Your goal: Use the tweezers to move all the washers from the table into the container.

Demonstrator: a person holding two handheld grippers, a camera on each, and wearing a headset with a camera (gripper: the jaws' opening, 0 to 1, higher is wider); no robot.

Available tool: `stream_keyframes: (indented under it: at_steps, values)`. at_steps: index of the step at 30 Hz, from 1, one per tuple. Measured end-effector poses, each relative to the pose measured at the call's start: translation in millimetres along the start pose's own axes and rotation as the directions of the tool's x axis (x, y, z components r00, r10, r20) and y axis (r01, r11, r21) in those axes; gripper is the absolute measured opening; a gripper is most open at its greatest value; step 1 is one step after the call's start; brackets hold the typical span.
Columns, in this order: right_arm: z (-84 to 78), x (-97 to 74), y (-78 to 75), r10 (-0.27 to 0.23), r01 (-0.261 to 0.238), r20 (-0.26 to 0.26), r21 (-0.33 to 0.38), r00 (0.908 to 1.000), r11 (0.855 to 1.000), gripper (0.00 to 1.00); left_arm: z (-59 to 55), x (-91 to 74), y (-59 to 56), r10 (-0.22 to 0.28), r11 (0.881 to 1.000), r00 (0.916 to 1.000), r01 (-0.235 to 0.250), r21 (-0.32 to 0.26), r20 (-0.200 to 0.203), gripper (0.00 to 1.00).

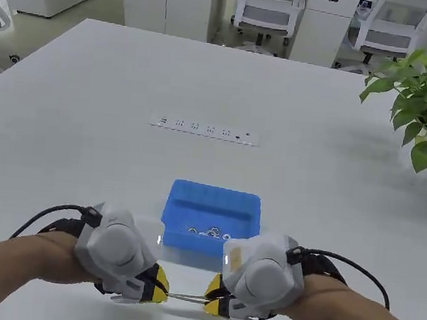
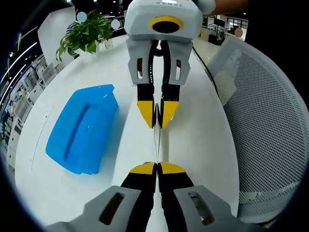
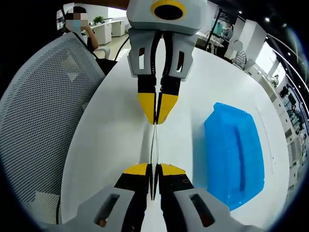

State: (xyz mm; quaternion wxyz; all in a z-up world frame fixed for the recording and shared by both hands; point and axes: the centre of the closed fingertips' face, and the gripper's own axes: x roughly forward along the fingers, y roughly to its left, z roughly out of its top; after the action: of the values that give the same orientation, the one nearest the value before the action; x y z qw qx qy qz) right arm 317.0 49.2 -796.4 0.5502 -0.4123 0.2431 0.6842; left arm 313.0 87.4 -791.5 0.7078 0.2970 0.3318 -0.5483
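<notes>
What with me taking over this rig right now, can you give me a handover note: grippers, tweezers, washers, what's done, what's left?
Left gripper: fingers shut on one end of the tweezers.
Right gripper: fingers shut on the other end, facing the left gripper, near the front edge of the table.
Container: blue, just beyond the grippers, with washers lying in it.
Done: several washers are in.
Left: I cannot tell whether loose washers remain on the table. Check, and probably take the tweezers into one gripper first.
</notes>
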Motion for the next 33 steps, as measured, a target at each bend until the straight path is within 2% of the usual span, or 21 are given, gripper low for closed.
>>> stream_keyframes:
  at_steps: [10,13,18,26,33]
  values:
    - [-4.1,6.5,6.5,0.006,-0.006,-0.019,-0.003,0.9998,1.0,0.1,-10.1,11.8,-5.8,-0.018,1.0,0.9993,0.017,-0.017,-0.033,0.05]
    - [-2.4,-0.5,4.5,0.003,-0.003,-0.017,-0.003,0.9998,1.0,0.1,-10.1,12.0,-6.5,-0.02,1.0,0.9991,0.02,-0.017,-0.036,0.05]
    - [-4.2,4.9,4.4,0.001,-0.001,-0.014,0.009,0.9999,1.0,0.11,-9.7,12.1,-5.2,-0.017,0.999,0.9993,0.016,-0.033,-0.032,0.06]
    - [-4.0,6.2,5.3,-0.004,0.004,-0.018,-0.001,0.9998,1.0,0.12,-9.6,11.3,-6.7,-0.018,0.999,0.9989,0.017,-0.027,-0.043,0.06]
    - [-6.8,3.4,3.7,-0.032,0.032,-0.011,0.015,0.9994,0.999,0.19,-11.1,7.7,-7.5,-0.007,1.0,0.9985,0.006,-0.026,-0.054,0.09]
